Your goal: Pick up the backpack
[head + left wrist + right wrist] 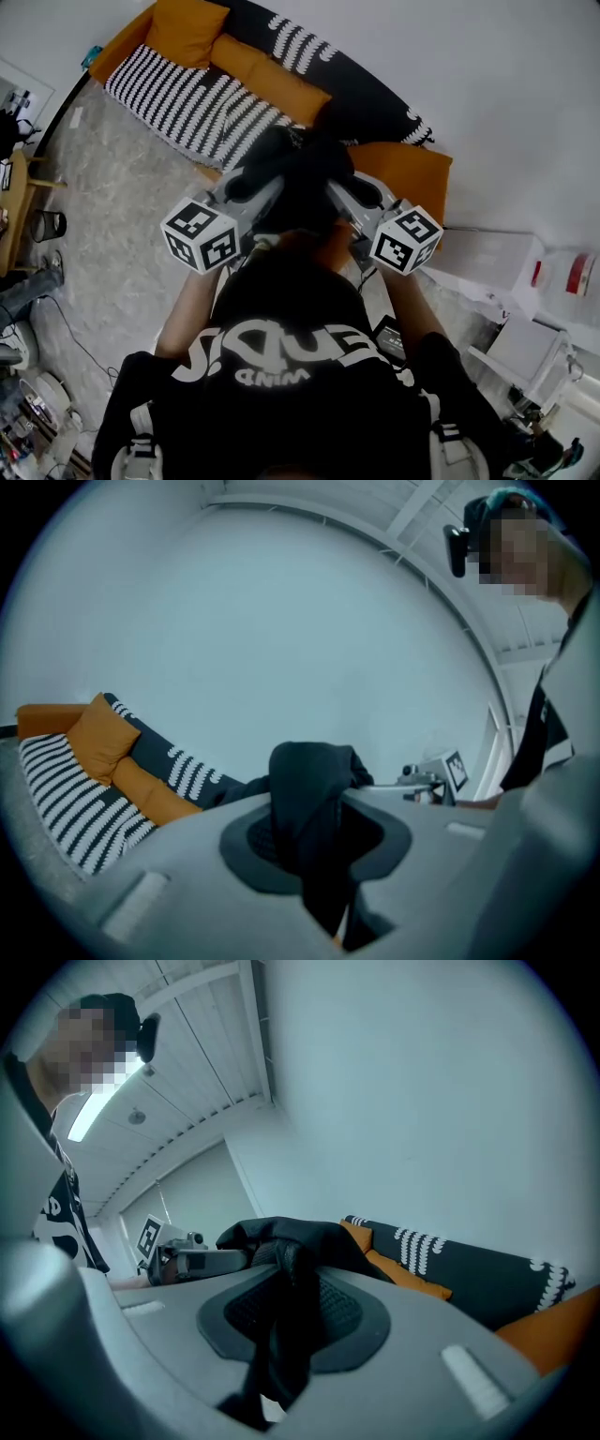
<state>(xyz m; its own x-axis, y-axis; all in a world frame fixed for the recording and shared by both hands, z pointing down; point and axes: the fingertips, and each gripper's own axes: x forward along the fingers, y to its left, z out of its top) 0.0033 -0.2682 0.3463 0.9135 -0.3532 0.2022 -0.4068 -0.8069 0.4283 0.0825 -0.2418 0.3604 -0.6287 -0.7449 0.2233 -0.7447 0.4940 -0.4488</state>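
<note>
Close to the person's chest, the left gripper (267, 192) and right gripper (339, 195) each clench black fabric of the backpack (302, 173). It hangs between them, equally near both, with the striped sofa (187, 103) beyond.

Ahead of you, a sofa (202, 103) with a black-and-white striped cover and orange cushions (187, 30) stands against a plain white wall (487, 84). The floor (112, 244) is pale grey and mottled. At your left are a wooden table (11, 216) and a small dark bin (47, 225); at your right, white boxes (487, 258). A strip light (94, 1115) glows on the ceiling.
</note>
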